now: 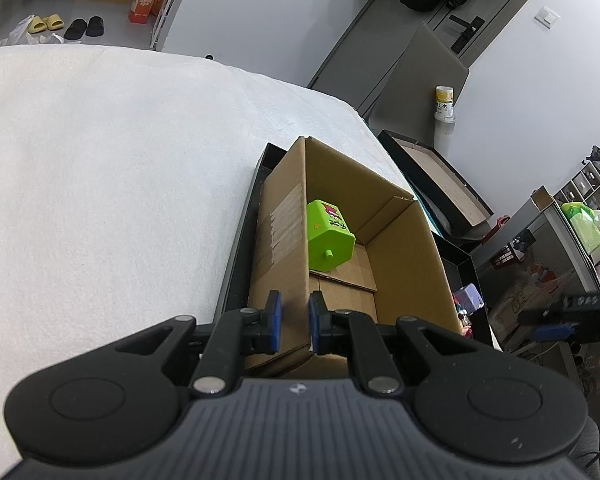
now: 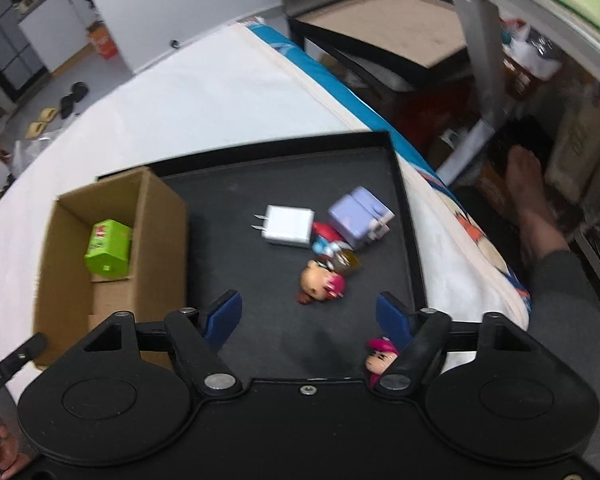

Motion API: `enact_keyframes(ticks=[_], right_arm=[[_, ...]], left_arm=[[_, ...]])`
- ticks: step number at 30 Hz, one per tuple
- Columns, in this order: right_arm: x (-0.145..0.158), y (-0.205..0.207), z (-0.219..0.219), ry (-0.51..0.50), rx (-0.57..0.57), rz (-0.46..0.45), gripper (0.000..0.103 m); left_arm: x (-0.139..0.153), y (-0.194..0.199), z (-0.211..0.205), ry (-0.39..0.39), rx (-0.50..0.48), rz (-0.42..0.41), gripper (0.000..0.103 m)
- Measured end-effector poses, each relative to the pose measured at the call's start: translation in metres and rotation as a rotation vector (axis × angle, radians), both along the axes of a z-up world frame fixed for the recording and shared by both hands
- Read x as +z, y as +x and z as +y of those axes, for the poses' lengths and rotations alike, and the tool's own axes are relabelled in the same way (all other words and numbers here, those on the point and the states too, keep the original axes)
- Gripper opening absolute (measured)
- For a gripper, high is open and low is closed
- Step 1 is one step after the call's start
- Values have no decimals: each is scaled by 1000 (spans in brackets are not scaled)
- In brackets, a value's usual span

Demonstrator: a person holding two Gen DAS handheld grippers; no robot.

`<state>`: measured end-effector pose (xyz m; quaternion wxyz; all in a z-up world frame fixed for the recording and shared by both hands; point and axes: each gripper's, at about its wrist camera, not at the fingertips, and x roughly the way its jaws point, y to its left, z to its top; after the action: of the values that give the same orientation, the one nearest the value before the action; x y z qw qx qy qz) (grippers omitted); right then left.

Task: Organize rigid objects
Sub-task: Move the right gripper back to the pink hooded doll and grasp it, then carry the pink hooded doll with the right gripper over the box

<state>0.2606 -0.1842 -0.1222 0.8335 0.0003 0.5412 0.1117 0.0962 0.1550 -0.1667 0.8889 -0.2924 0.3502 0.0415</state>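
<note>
An open cardboard box (image 1: 384, 236) (image 2: 152, 240) stands at the left end of a black tray (image 2: 260, 300) on a white bed. A green toy block (image 1: 329, 240) (image 2: 108, 254) lies inside it. My left gripper (image 1: 295, 320) straddles the box's near left wall, jaws narrow, pads close to the cardboard. My right gripper (image 2: 308, 316) is open and empty above the tray. On the tray lie a white charger (image 2: 288, 226), a lilac cube (image 2: 360, 218), a red-blue toy (image 2: 326, 242), a figurine head (image 2: 320, 284) and a pink-haired figurine (image 2: 382, 356) by the right finger.
The white bed cover (image 1: 100, 184) spreads left and beyond the tray. A second black tray (image 2: 384, 28) stands on the floor to the right. A person's bare foot (image 2: 528, 200) and cluttered shelves (image 1: 580, 216) lie right of the bed.
</note>
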Motion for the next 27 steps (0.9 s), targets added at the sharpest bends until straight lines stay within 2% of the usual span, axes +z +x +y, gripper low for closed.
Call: enact_keyframes(ticks=[7, 11, 18, 20, 22, 23, 24, 27], right_arm=[[-26, 0, -13, -52, -34, 43, 64], [-43, 2, -19, -86, -52, 79, 56], [-77, 1, -25, -144, -81, 140, 55], [-89, 0, -23, -188, -72, 155, 55], [-102, 0, -22, -207, -70, 178, 45], [-108, 0, -23, -208, -73, 196, 37], [-114, 0, -23, -212, -75, 214, 34], [-112, -3, -17, -232, -53, 179, 31]], left_arm=[[0, 0, 0, -1, 0, 0, 13], [0, 0, 0, -1, 0, 0, 13], [0, 0, 0, -2, 0, 0, 13], [0, 0, 0, -1, 0, 0, 13], [0, 0, 0, -1, 0, 0, 13], [0, 0, 0, -2, 0, 1, 13], [0, 0, 0, -3, 0, 1, 13], [0, 0, 0, -3, 2, 1, 13]])
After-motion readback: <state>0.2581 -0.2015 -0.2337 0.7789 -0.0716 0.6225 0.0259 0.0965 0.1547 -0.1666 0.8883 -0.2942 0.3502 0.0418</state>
